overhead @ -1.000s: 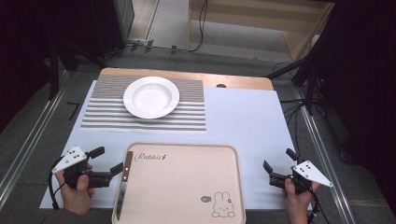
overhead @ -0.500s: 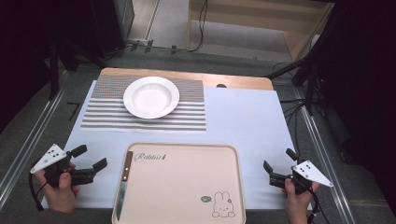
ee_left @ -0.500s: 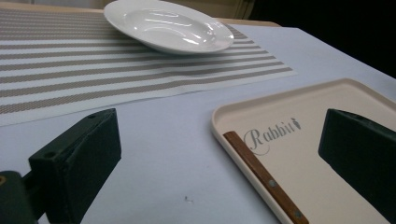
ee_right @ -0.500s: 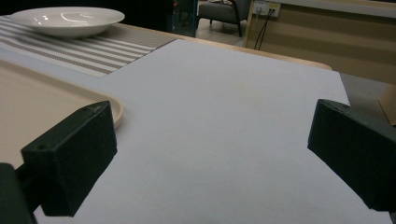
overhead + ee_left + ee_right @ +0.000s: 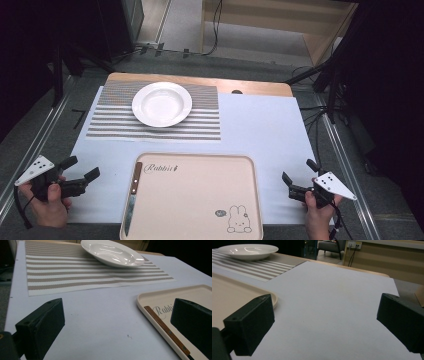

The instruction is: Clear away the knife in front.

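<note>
left claw jaws apart, holding nothing, over near left corner of counter, just beside tray. right claw jaws apart, holding nothing, at near right corner. knife lies along tray's left edge. white plate on striped mat toward far left of counter.

The left hand sits at the near left and holds the left gripper, jaws spread wide and pointing right with nothing between them. At the near right, the right hand holds the right gripper, jaws likewise parted, pointing left and slightly far
</note>
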Available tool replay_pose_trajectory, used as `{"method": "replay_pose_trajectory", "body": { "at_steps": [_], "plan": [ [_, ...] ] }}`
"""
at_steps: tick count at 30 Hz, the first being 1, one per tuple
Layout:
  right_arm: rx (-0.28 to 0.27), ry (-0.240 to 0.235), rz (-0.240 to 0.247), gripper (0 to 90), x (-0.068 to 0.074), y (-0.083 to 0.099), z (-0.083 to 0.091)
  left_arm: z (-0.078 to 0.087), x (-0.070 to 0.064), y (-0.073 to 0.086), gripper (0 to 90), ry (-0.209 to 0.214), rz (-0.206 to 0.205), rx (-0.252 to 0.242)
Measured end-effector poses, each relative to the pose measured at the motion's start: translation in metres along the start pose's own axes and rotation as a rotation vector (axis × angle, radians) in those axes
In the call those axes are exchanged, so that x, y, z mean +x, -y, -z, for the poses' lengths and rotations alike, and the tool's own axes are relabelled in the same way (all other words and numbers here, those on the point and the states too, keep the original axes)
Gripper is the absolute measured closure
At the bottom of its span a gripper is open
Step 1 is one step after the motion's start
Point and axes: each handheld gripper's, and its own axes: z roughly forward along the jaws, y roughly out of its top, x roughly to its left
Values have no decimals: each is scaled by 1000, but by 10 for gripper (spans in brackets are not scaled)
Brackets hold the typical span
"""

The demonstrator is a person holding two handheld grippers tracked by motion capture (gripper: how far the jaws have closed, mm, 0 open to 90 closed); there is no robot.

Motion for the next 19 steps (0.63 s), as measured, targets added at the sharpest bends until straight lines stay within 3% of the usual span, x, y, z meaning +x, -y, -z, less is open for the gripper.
{"method": "replay_pose_trajectory", "body": {
  "at_steps": [4, 7, 13, 19],
  "plan": [
    [-1, 1, -2, 0, 0, 0, 0, 0, 1, 1, 0, -14, -28, -1],
    [-1, 1, -3, 0, 0, 0, 0, -3, 2, 6, 0, 9, -22, -8],
    [3, 2, -6, 0, 0, 0, 0, -3, 3, 9, 0, 15, -3, -38],
    [4, 5, -8, 0, 0, 0, 0, -4, 4, 9, 0, 15, 2, -32]
  ]
}}
